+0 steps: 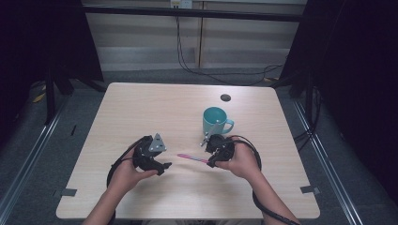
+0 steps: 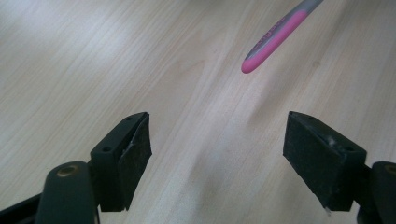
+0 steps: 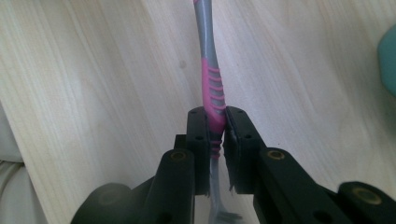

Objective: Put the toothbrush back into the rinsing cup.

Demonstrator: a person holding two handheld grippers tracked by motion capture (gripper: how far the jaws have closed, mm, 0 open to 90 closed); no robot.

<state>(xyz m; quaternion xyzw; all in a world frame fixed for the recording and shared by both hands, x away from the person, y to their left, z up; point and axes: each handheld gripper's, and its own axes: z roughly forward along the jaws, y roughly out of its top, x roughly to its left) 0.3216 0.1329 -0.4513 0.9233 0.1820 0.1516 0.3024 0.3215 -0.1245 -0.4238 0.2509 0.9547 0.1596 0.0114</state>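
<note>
A pink and grey toothbrush (image 1: 192, 158) is held level just above the light wooden table (image 1: 141, 108). My right gripper (image 1: 210, 162) is shut on its ribbed neck. In the right gripper view the pads (image 3: 198, 135) pinch the toothbrush (image 3: 212, 88), with the handle running away from me and the bristles near the camera. My left gripper (image 1: 164, 168) is open and empty, a short way left of the pink handle tip. In the left gripper view that tip of the toothbrush (image 2: 275, 39) hangs ahead and to the right of the wide-apart left gripper (image 2: 219, 140).
A teal mug (image 1: 215, 119) stands just behind the right gripper, its handle to the right. A small dark round disc (image 1: 225, 97) lies near the table's far edge. Cables trail from both grippers toward the front edge.
</note>
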